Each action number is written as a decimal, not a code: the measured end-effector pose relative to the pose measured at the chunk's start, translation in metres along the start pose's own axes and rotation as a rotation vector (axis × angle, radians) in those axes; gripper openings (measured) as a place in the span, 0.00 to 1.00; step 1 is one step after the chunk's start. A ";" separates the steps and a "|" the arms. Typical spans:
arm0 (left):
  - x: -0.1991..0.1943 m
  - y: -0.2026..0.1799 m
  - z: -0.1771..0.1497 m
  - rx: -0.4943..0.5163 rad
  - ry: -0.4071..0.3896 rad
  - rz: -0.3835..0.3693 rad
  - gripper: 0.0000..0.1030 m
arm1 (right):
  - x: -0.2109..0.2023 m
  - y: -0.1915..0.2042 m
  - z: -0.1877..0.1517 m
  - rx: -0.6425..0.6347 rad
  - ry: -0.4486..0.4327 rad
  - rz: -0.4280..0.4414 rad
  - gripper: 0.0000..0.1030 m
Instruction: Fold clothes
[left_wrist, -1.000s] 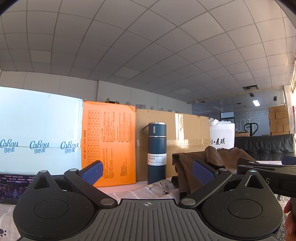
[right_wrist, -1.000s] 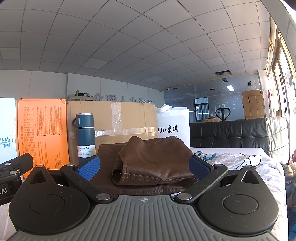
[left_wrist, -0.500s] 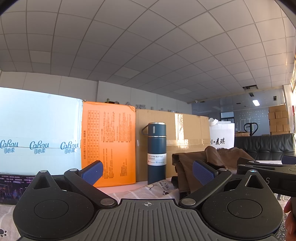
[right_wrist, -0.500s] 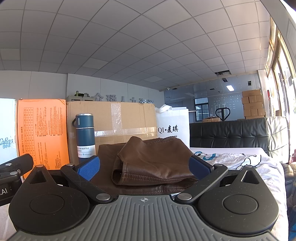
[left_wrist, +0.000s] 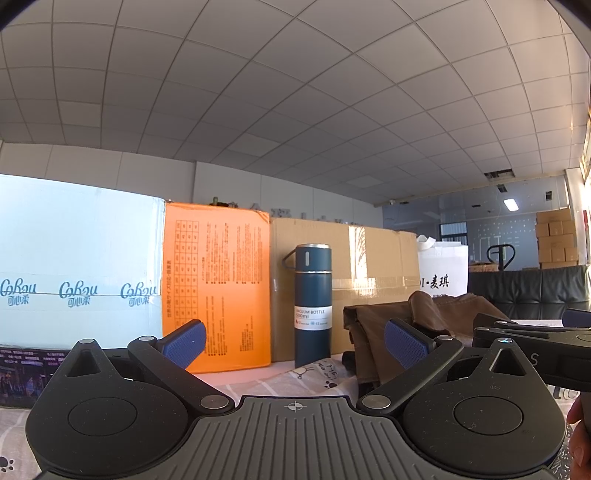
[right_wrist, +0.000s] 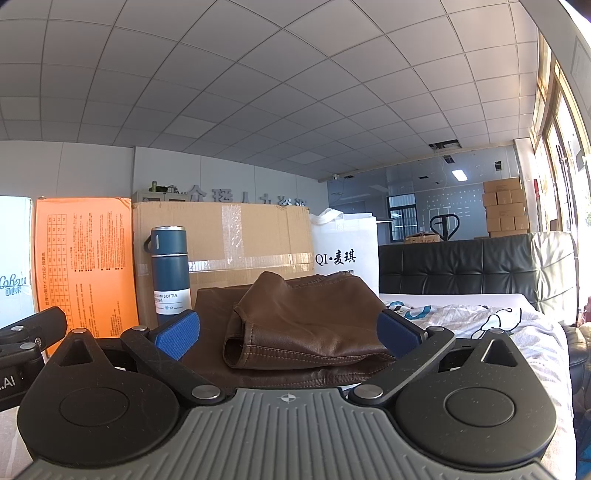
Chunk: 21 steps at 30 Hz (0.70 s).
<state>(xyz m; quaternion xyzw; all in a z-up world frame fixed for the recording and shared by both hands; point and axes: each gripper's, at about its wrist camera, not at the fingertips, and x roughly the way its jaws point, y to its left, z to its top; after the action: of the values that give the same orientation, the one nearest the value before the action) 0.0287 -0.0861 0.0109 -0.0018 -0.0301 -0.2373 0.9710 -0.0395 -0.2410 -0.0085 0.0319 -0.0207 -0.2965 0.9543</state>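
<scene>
The left gripper (left_wrist: 294, 341) is held level and low over the printed sheet (left_wrist: 291, 380), its fingers wide apart and holding nothing, aimed at the orange box (left_wrist: 216, 284) and the upright blue bottle (left_wrist: 312, 302). To its right, the right gripper (right_wrist: 287, 330) sits level too, fingers spread with nothing between them, pointing straight at the folded brown leather garment (right_wrist: 306, 325), which lies on the sheet just ahead of its fingertips, in front of the cardboard box (right_wrist: 236, 243).

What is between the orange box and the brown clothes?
The blue bottle stands between the orange box and brown clothes, shown in both views.
</scene>
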 end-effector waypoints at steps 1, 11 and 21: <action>0.000 0.000 0.000 0.000 0.000 0.000 1.00 | 0.000 0.000 0.000 0.000 0.000 0.000 1.00; 0.001 -0.001 0.000 0.002 0.001 0.001 1.00 | 0.000 0.000 0.000 0.000 0.000 0.001 1.00; 0.003 -0.001 0.000 0.003 0.001 0.000 1.00 | 0.001 -0.001 0.000 0.001 0.000 0.002 1.00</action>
<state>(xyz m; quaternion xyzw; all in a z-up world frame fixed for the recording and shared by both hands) 0.0307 -0.0880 0.0110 -0.0004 -0.0300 -0.2371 0.9710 -0.0393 -0.2419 -0.0090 0.0324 -0.0209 -0.2956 0.9546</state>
